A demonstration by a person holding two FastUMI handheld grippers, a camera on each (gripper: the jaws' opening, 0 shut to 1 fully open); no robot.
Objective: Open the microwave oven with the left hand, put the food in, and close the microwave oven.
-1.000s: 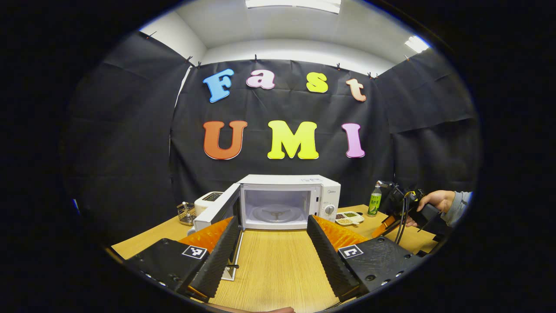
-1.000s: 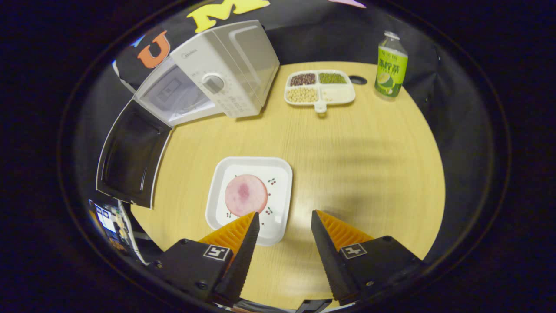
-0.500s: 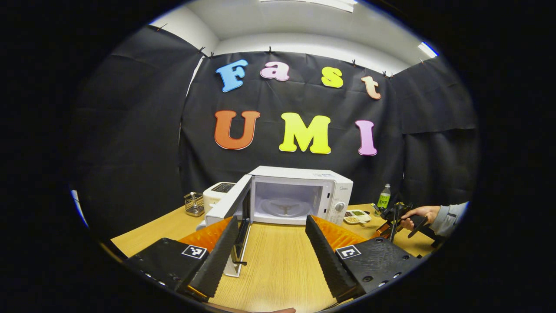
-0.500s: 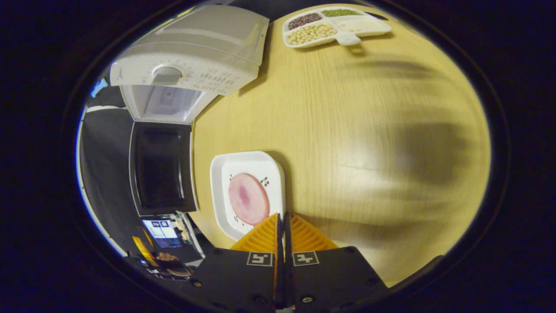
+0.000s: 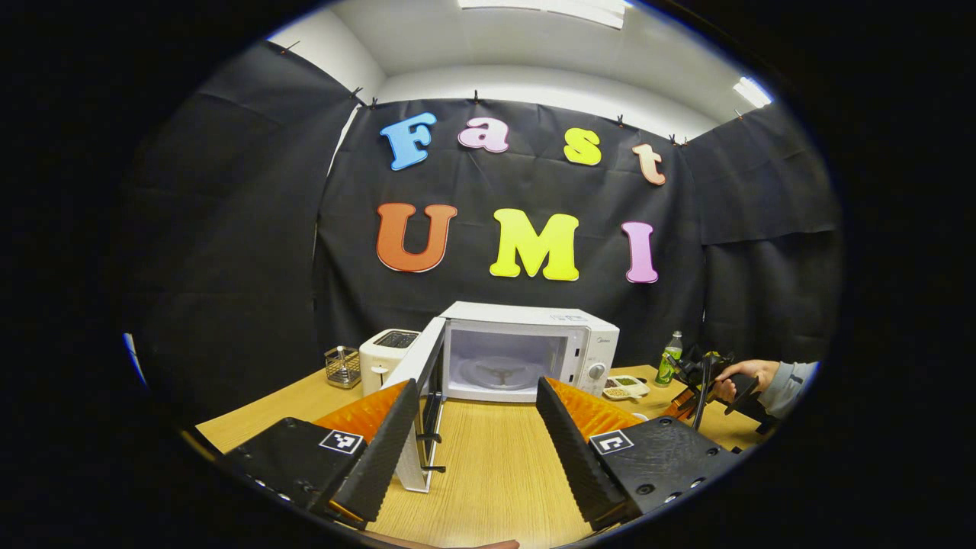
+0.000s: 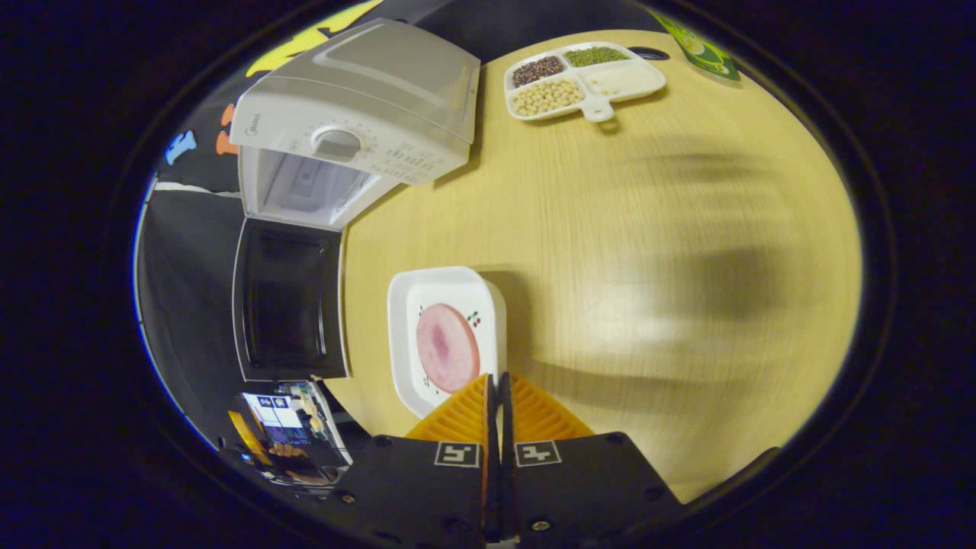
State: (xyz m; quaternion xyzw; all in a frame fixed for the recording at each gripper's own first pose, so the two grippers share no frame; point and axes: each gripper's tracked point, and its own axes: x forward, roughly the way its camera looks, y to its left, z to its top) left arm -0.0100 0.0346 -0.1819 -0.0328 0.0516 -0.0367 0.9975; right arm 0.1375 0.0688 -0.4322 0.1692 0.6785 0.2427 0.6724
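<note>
A white microwave oven (image 5: 526, 349) stands on a pale wood-grain desk (image 5: 496, 465) with its door (image 5: 422, 396) swung wide, the round glass turntable (image 5: 499, 372) bare inside the boxy cavity. The left hand-held gripper (image 5: 469, 438) hovers in front of it with its ribbed, wedge-shaped fingers spread apart, holding nothing. In the right gripper view, the right hand-held gripper (image 6: 499, 404) is clenched, its two ridged fingers pressed together at the near rim of a square white plate (image 6: 404, 320) with rounded corners and small cherry prints; whether they actually pinch the rim is hard to tell from this angle. On the plate lies the food (image 6: 447, 347), a flat, smooth pink round slice, well apart from the oven. Beyond it sit a white four-compartment tray (image 6: 585, 76) of beans and grains and, at the edge, a green-labelled bottle (image 5: 670, 358). A white toaster (image 5: 385, 352) and a small wire basket (image 5: 343, 367) stand left of the oven. Far right in the left gripper view, a sleeved hand (image 5: 743, 375) grips the other tool's handle.
</note>
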